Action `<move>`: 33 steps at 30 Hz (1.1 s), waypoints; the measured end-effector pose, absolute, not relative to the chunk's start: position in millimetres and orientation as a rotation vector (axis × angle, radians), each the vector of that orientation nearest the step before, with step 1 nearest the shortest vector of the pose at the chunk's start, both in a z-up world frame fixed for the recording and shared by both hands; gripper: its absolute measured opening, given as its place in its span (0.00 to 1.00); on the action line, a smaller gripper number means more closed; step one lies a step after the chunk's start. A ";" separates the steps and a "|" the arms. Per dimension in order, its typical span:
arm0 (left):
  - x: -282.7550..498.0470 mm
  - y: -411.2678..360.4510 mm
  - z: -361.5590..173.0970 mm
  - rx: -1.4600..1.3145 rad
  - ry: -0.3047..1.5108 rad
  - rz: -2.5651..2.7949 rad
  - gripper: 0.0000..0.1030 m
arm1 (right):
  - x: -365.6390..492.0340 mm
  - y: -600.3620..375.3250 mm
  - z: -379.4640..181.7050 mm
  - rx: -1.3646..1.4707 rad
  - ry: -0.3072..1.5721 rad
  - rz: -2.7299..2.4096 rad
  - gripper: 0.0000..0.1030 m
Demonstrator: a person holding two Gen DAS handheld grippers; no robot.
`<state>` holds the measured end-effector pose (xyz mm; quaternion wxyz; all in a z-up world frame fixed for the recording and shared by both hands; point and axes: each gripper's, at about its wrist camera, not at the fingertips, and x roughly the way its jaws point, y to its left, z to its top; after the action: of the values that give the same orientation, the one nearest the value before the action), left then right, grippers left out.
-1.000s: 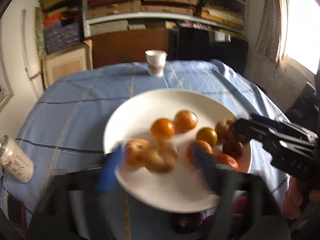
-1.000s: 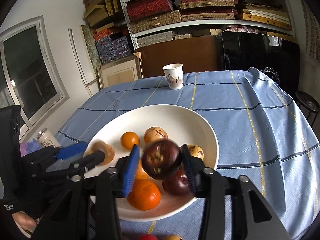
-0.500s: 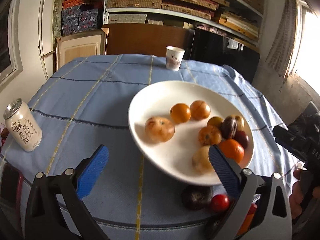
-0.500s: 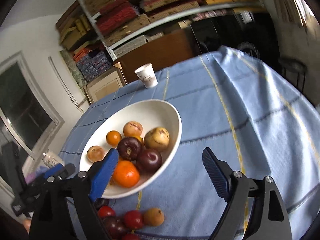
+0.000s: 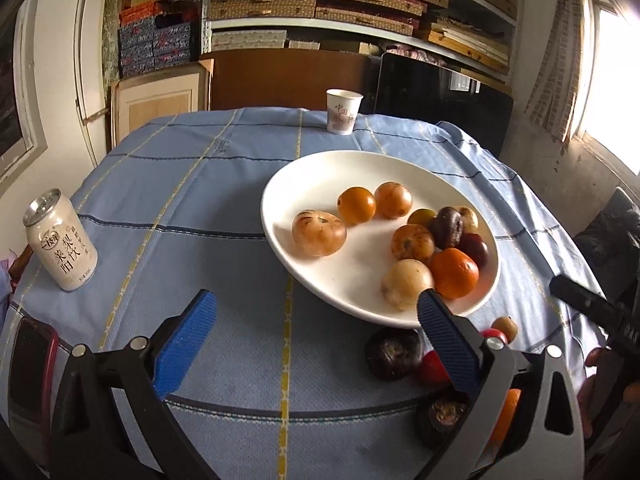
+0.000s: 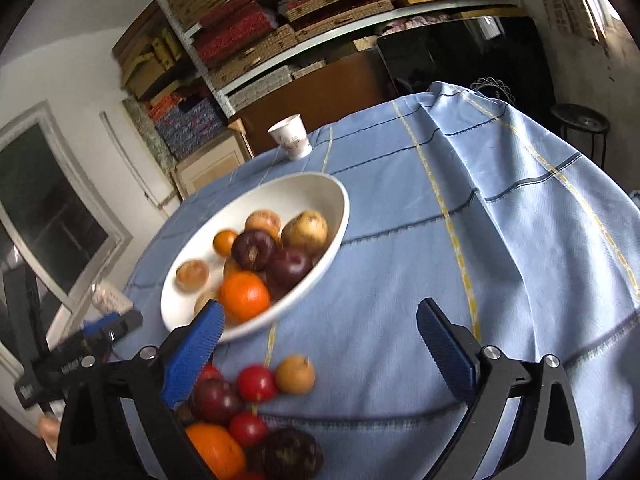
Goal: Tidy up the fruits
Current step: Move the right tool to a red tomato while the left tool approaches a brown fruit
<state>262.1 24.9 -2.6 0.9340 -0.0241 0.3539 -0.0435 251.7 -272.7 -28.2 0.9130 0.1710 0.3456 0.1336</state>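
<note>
A white plate (image 5: 280, 184) on the blue tablecloth holds several fruits: oranges, tan ones, a pale one and a dark purple fruit (image 5: 447, 227). Several loose fruits lie near the table's front edge, among them a dark one (image 5: 394, 354) and a red one (image 6: 256, 382). My left gripper (image 5: 315, 304) is open and empty over bare cloth, left of and in front of the plate. My right gripper (image 6: 320, 309) hangs in front of the plate (image 6: 340, 200). Its jaws are opening and nothing is between them. The loose fruits sit by its left finger.
A white drink can (image 5: 60, 240) stands at the left and a red phone (image 5: 28, 364) lies at the near left edge. A paper cup (image 5: 343, 112) stands at the far edge. The cloth drops off the table's right side (image 6: 560, 184). Shelves fill the back wall.
My right gripper has let go of the dark purple fruit, which now lies on the plate, and has drawn back. My left gripper has pulled back from the plate toward the left.
</note>
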 end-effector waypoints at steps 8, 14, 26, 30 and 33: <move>252.2 20.9 -2.2 -0.005 0.720 -0.085 0.96 | 202.4 -261.4 -30.7 0.242 0.753 0.334 0.94; 252.5 18.0 -6.0 0.010 0.747 -0.095 0.96 | 158.6 -243.9 -22.0 0.144 0.751 0.265 0.87; 242.9 16.4 -2.9 0.023 0.739 -0.113 0.96 | 149.6 -202.4 -38.6 -0.067 0.842 0.273 0.45; 241.3 18.4 -2.3 0.017 0.738 -0.113 0.96 | 153.3 -203.2 -39.0 -0.045 0.853 0.285 0.42; 240.2 17.9 -2.9 0.021 0.744 -0.119 0.96 | 154.7 -199.6 -41.5 -0.051 0.870 0.289 0.38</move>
<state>240.2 17.9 -2.9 0.9299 0.0104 0.3630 -0.0581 154.7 -199.7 -41.5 0.8964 -0.0248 0.4199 0.1396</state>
